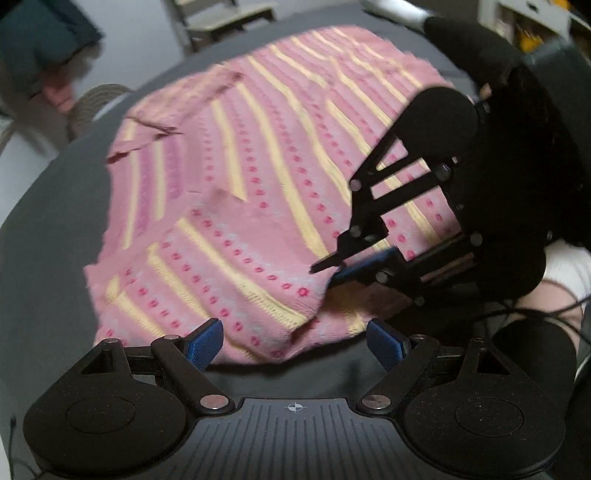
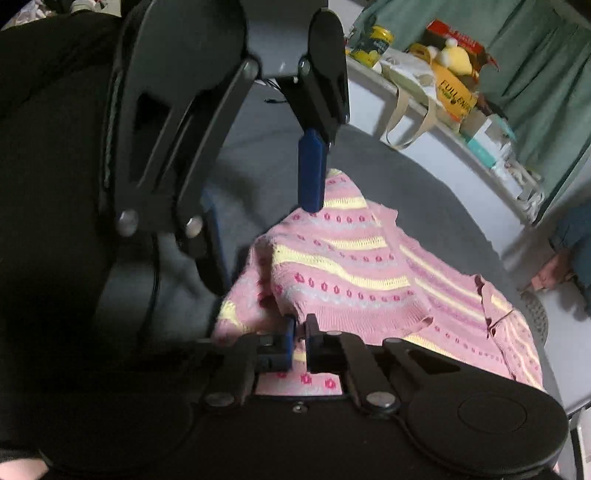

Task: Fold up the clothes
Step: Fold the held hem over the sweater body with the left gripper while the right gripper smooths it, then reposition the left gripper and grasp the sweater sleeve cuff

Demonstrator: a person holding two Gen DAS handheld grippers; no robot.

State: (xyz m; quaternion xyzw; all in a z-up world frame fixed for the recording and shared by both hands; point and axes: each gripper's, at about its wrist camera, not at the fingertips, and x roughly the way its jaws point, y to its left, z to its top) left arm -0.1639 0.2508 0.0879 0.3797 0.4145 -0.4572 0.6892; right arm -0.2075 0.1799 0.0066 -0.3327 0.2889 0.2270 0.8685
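Observation:
A pink knit sweater with yellow stripes and red dots lies partly folded on the dark grey table. In the left wrist view my left gripper stands open at the sweater's near edge, its blue pads on either side of the cloth. My right gripper comes in from the right, shut on a lifted edge of the sweater. In the right wrist view the right gripper pinches the ribbed hem of the sweater. The left gripper hangs open above it.
A white shelf at the back carries a yellow can, boxes and a tote bag, with a green curtain behind. A chair and a woven basket stand beyond the table. A black sleeve reaches in.

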